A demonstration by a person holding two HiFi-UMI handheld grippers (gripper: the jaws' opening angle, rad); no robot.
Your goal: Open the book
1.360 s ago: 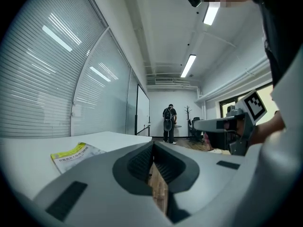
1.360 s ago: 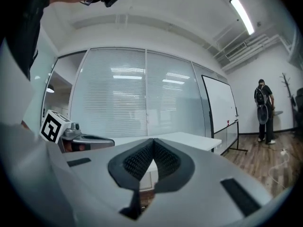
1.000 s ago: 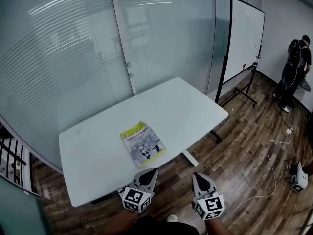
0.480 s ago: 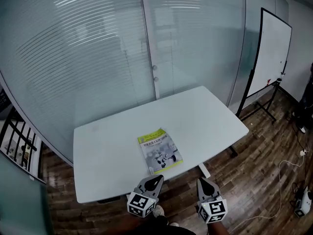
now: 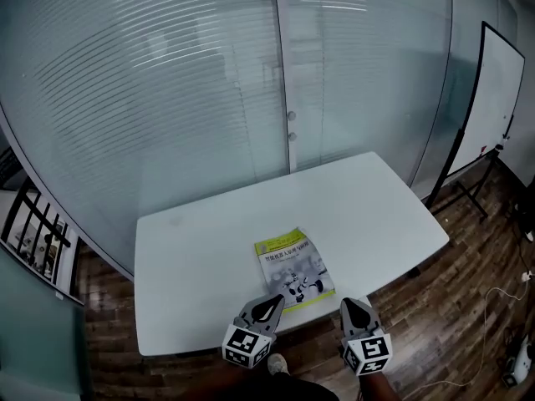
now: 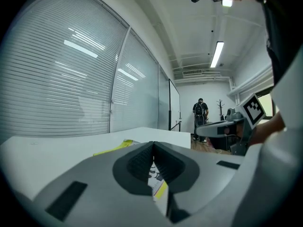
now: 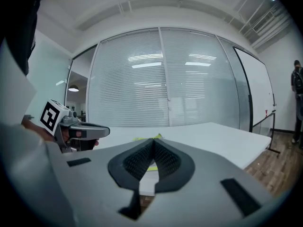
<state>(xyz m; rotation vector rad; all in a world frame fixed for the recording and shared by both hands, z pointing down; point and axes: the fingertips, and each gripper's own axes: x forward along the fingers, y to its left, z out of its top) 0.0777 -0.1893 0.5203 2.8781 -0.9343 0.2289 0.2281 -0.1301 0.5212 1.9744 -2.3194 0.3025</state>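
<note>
A closed book point(image 5: 294, 270) with a yellow-green and white cover lies flat near the front edge of a white table point(image 5: 192, 249). In the left gripper view the book point(image 6: 116, 147) shows just beyond the jaw tips. My left gripper point(image 5: 272, 303) is shut and empty, its tips just short of the book's near edge. My right gripper point(image 5: 352, 306) is shut and empty too, off the table's front edge, to the right of the book. Past the right gripper's shut jaws a strip of the book point(image 7: 147, 138) shows on the tabletop.
A frosted glass wall point(image 5: 209, 98) runs behind the table. A whiteboard on a stand point(image 5: 489, 107) is at the right over wooden floor point(image 5: 468, 307). A person point(image 6: 200, 119) stands far down the room.
The whole view has swung: table and book moved right and lower in the head view, nearer the grippers. Both grippers stayed shut and came closer to the table's front edge.
</note>
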